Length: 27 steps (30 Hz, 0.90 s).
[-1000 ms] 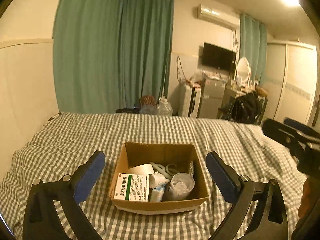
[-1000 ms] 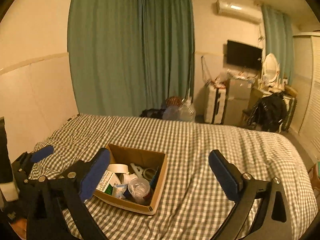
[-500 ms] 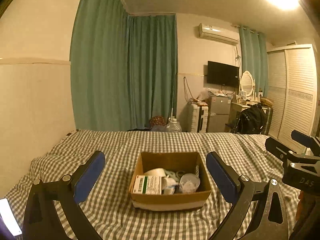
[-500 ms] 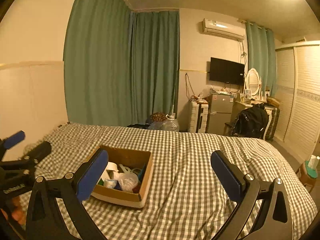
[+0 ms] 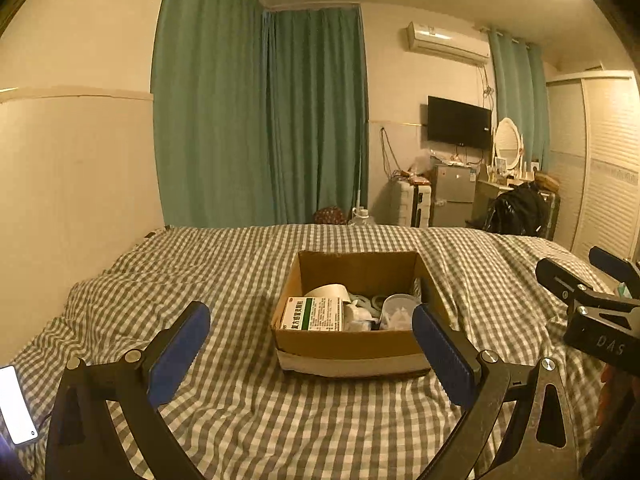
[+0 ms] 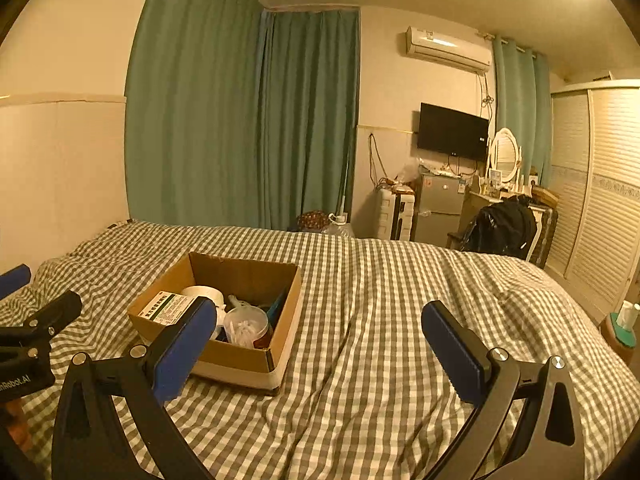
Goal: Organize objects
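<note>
Left gripper (image 5: 310, 338): I read its jaws as spread wide, nothing between the blue pads (image 5: 180, 354); it hovers above the bedspread, aimed at the near wall of the box.
Right gripper (image 6: 320, 338): I read its jaws as spread wide and empty; it hovers to the right of the box, over bare bedspread.
Cardboard box (image 5: 348, 346): open-topped, standing on the checked bedspread (image 5: 240, 420) near the middle of the bed; pale tape runs along its base.
Medicine carton (image 5: 314, 314): white with a green stripe, lying at the front left inside the box.
Tape roll (image 5: 326, 291): white, behind the carton, inside the box.
Clear plastic cup (image 6: 245, 326): inside the box at the front right, holding small white pieces I cannot identify.
Other contents: crumpled white item and grey-green item in the middle of the box; I cannot tell what they are.
Phone (image 5: 16, 406): lit screen, lying at the left edge of the bed, well apart from the box.
Cross-view: each gripper appears at the side edge of the other camera's picture.
</note>
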Available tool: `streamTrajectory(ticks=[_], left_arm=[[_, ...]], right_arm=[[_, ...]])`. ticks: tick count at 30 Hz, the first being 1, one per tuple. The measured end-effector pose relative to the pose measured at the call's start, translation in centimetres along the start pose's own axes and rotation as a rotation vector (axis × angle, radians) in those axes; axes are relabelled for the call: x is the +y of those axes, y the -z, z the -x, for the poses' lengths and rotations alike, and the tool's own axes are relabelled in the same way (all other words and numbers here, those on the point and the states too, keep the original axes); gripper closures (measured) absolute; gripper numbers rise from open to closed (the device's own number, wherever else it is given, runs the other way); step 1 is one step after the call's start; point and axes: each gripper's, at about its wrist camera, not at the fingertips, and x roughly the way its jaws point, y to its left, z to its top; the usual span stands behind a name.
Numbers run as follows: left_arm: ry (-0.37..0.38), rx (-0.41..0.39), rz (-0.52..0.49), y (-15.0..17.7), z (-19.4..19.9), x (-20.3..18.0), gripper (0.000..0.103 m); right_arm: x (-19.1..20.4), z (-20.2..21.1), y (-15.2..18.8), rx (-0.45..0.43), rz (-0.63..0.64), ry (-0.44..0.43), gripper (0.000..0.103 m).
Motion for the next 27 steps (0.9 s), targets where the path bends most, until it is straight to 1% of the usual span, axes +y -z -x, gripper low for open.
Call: streamTrajectory(ticks=[6,12,27], left_arm=[[0.012,0.015,0.026,0.14,-0.22,0.60,0.000],[0.012,0.021,0.010,0.42,-0.22,0.49,0.000],[0.015,0.031,0.015,0.54,-0.10,0.46,0.000]], right_arm=[[0.21,0.09,-0.08,-0.004,-0.004,-0.006,0.000],[0.38,0.10,0.15,-0.001,0.002,-0.002,0.000],[0.64,-0.34,0.62,0.021,-0.004,-0.011,0.000]])
